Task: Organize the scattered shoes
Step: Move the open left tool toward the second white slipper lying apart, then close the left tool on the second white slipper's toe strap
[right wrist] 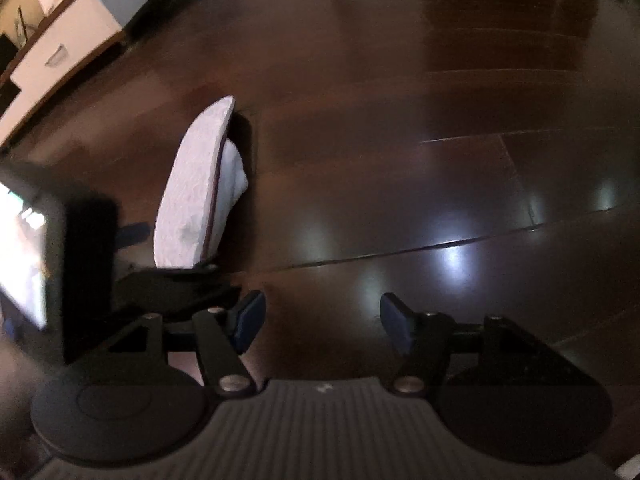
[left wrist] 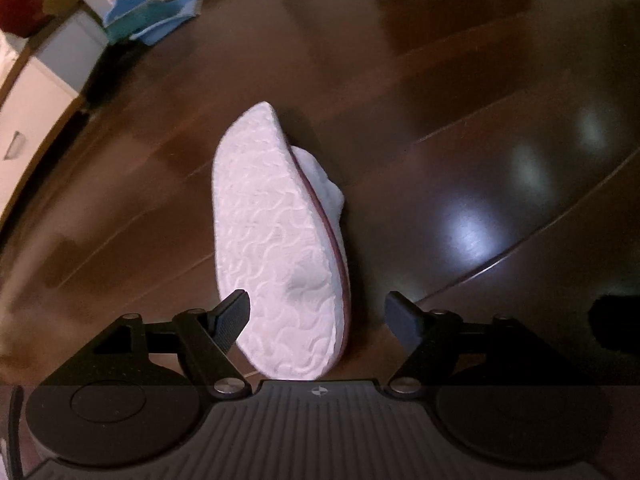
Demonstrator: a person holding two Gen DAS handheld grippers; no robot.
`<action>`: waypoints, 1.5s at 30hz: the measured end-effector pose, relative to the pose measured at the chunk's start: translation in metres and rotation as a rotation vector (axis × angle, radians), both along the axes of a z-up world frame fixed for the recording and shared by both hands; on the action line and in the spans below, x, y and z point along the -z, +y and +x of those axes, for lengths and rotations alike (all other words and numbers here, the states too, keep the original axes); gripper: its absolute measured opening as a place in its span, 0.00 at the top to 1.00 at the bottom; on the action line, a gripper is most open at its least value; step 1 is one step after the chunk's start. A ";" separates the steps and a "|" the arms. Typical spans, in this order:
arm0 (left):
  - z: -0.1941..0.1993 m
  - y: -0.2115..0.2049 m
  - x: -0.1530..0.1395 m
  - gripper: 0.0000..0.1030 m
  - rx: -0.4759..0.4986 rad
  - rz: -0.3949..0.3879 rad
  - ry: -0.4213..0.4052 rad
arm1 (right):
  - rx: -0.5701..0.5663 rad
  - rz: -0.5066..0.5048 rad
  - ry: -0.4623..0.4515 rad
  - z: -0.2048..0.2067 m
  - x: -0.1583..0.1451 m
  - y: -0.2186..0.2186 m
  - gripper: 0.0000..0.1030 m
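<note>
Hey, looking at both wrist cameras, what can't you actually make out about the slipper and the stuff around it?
- Slipper heel: left wrist view, cut off behind the left gripper body.
- Slipper's upper: both views, mostly hidden behind the sole.
- Whether the fingers touch the slipper: left wrist view, unclear.
- Blue items by the cabinet: both views, blurred.
- A second slipper: none in view.
- Right gripper: open, over bare floor.

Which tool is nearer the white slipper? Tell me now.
Left. The left tool is open with the white slipper between its fingers. The right tool is open over bare floor, with the slipper off to its left.
</note>
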State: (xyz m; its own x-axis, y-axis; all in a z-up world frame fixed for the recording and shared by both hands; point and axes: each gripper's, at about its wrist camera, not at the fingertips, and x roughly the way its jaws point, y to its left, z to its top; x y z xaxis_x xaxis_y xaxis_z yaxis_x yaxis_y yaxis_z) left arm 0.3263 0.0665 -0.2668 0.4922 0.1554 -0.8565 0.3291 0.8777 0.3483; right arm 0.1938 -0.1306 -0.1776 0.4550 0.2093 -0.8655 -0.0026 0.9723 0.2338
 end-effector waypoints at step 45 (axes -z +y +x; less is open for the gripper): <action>0.006 0.315 0.012 0.38 -0.644 -0.669 0.051 | -0.284 -0.040 0.034 0.075 0.038 0.146 0.35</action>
